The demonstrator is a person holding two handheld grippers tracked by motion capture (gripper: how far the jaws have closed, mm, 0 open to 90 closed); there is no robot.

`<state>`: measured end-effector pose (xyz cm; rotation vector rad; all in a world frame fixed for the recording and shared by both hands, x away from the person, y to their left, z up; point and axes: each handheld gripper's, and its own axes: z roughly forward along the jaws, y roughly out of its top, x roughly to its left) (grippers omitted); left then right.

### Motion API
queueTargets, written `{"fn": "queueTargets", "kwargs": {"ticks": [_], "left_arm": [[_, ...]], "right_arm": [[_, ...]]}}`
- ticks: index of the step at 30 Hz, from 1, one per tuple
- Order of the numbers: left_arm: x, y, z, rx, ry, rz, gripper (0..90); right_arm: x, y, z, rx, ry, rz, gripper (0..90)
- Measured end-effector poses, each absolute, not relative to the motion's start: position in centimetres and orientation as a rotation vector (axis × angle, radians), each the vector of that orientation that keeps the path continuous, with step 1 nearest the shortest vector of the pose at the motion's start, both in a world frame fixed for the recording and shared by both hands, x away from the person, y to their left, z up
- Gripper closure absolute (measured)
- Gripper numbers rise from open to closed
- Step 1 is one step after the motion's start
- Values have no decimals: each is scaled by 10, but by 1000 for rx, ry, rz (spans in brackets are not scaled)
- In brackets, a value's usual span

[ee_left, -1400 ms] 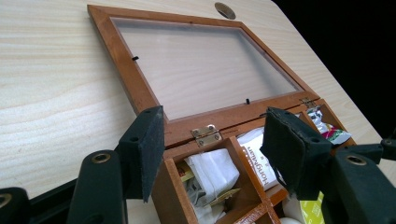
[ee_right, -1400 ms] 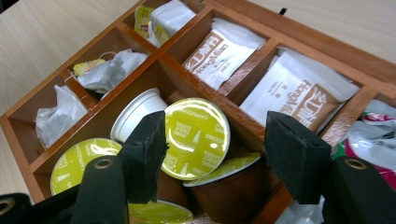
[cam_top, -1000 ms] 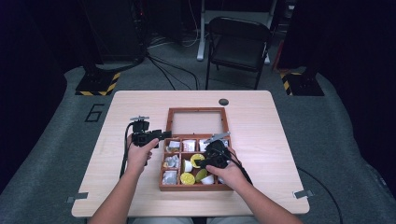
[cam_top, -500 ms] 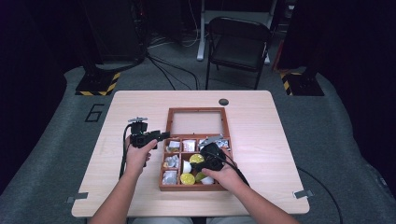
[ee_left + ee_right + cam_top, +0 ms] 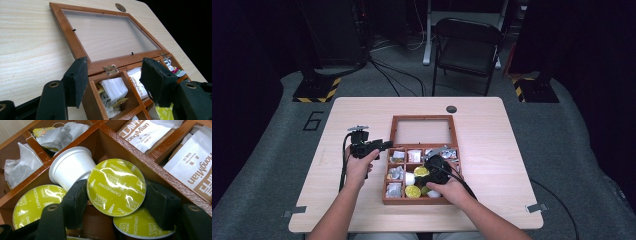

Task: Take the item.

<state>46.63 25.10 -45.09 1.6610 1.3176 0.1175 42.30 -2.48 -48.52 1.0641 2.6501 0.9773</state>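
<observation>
A wooden compartment box [image 5: 411, 201] lies on the table with its glass lid [image 5: 422, 119] folded back flat. My right gripper [image 5: 426, 173] reaches into a middle compartment. Its jaws have just been closing, and the pads press both sides of a coffee capsule with a yellow-green foil top [image 5: 116, 187], tilted above two like capsules [image 5: 35, 202]. A white capsule [image 5: 70, 165] lies on its side beside them. My left gripper [image 5: 115, 80] stands astride the box's back left corner [image 5: 90, 105]. One pad is outside the wall and the other over the sachets [image 5: 136, 77], neither squeezing.
Tea bags [image 5: 60, 135] and printed sachets [image 5: 195, 165] sit in the neighbouring compartments. A round cable hole [image 5: 451, 109] marks the light wooden table [image 5: 512, 150] behind the lid. A black chair [image 5: 467, 45] stands beyond the far edge. Cables trail from both grippers toward the person.
My right gripper has shifted slightly left inside the box. The left gripper has stayed at the box's corner.
</observation>
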Motion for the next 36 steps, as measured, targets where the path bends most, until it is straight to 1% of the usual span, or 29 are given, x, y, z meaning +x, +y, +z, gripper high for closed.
{"fn": "queueTargets", "kwargs": {"ticks": [6,17,36], "left_arm": [[467,253,-451,1676,1308,122,385],[466,254,-451,1641,1333,121,385],[464,252,-454,1662,1336,121,385]], "right_arm": [[422,-25,-486,1064,2648,980,369],[423,-28,-481,1096,2647,996,369],[420,-34,-447,1031,2638,1020,369]]}}
